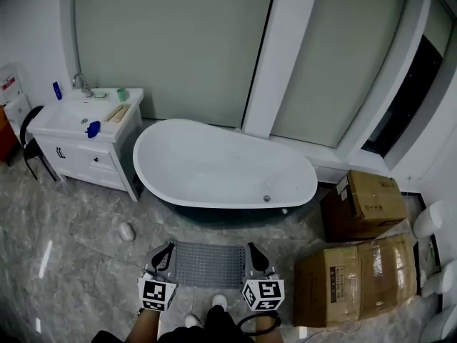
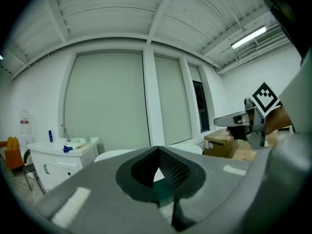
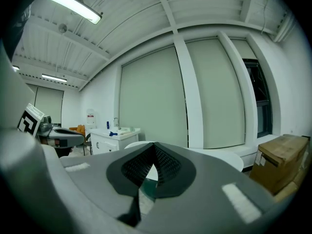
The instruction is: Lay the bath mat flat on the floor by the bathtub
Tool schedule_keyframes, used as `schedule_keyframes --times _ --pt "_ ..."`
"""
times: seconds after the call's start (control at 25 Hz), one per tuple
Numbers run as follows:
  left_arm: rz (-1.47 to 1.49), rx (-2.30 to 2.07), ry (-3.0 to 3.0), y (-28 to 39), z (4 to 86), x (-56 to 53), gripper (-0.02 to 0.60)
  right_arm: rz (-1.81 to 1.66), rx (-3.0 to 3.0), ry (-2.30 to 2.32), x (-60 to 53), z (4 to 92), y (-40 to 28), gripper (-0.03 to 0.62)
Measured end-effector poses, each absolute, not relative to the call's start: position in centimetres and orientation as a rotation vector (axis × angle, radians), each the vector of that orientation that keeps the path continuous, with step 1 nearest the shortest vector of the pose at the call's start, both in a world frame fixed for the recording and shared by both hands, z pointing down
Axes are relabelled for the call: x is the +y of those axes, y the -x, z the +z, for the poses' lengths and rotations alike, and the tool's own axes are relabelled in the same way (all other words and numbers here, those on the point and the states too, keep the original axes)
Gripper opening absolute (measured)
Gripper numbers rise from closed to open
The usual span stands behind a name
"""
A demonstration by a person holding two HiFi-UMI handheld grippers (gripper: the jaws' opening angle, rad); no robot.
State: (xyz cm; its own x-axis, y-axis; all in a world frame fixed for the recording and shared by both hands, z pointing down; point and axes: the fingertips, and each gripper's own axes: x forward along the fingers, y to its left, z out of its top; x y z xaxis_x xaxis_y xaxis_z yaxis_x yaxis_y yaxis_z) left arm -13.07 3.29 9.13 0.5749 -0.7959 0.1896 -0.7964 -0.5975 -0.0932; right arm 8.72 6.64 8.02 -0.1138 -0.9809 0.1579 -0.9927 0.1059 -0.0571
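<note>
Nearest in the head view, the left tongs (image 2: 157, 149) and the right tongs (image 3: 154, 144) sit on either side of the bath mat (image 1: 211, 264). In its own view each pair is drawn together until the tips meet, and I see no mat pinched between them. The mat is a grey ribbed rectangle that looks spread out on the glossy stone floor (image 1: 78, 263), just on the near side of the bathtub (image 1: 221, 166) and roughly centred on it. It is probably light and floppy (the ribbing suggests rubber), so it would sag if lifted by one point. Two corners of one edge, one per tongs, seem the best hold. On polished stone it may also slide. Cardboard boxes (image 1: 357, 277) stand to the right, well clear.
</note>
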Motion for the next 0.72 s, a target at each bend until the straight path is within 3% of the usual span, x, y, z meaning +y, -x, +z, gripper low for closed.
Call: schedule_keyframes --times 0.72 --pt "0.212 -1.479 -2.9 14.5 3.3 4.5 0.0 0.069 -2.29 -2.066 9.6 3.2 -7.9 0.017"
